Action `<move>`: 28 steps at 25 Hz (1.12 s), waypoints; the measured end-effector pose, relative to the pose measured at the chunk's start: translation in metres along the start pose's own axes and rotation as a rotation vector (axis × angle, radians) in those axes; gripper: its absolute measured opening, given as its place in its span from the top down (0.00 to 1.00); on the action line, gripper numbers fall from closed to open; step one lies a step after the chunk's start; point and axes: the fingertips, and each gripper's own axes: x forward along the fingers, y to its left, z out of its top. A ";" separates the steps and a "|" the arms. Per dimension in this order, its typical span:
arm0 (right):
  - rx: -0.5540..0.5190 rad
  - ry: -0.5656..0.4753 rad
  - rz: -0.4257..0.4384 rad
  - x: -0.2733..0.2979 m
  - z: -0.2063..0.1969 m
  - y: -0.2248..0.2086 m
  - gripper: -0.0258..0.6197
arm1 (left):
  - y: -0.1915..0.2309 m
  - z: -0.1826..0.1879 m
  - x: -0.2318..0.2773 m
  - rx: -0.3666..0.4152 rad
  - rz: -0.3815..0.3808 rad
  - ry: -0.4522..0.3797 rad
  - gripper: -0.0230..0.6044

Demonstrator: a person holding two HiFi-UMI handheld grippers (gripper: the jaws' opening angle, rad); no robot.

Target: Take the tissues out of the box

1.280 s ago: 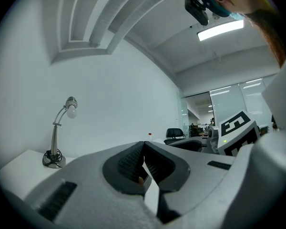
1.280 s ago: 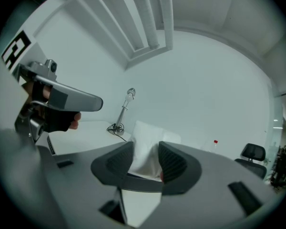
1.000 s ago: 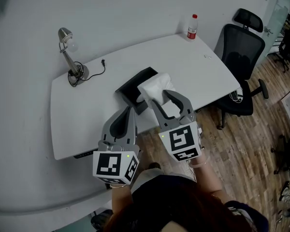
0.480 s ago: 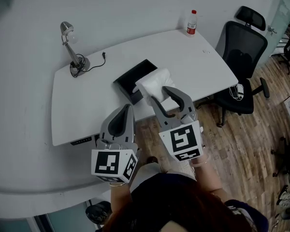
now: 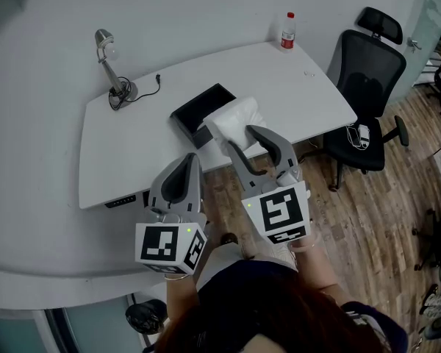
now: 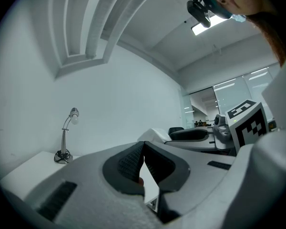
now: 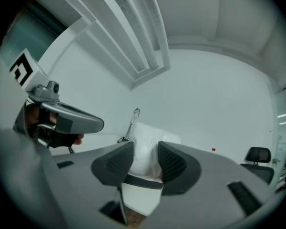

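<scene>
The black tissue box lies on the white table; in the right gripper view only a dark strip of the box shows below the jaws. A thick white wad of tissues hangs over the box's near right corner, above the table's front edge. My right gripper is shut on this wad, which fills the gap between its jaws. My left gripper hovers to the left of it, short of the table edge, shut with nothing in it.
A desk lamp with its cable stands at the table's far left corner, and a bottle with a red cap at the far right. A black office chair sits to the right on the wooden floor.
The right gripper has drawn the tissue wad back from the box toward the table's near edge. The left gripper has come back alongside it, still shut.
</scene>
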 end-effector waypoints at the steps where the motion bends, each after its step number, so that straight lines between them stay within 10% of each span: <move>1: -0.001 -0.002 0.002 -0.003 0.001 -0.001 0.69 | -0.002 0.001 -0.001 0.001 0.003 -0.001 0.93; 28: 0.010 -0.071 0.037 -0.078 0.010 -0.004 0.70 | -0.061 0.009 -0.041 0.019 0.062 -0.016 0.93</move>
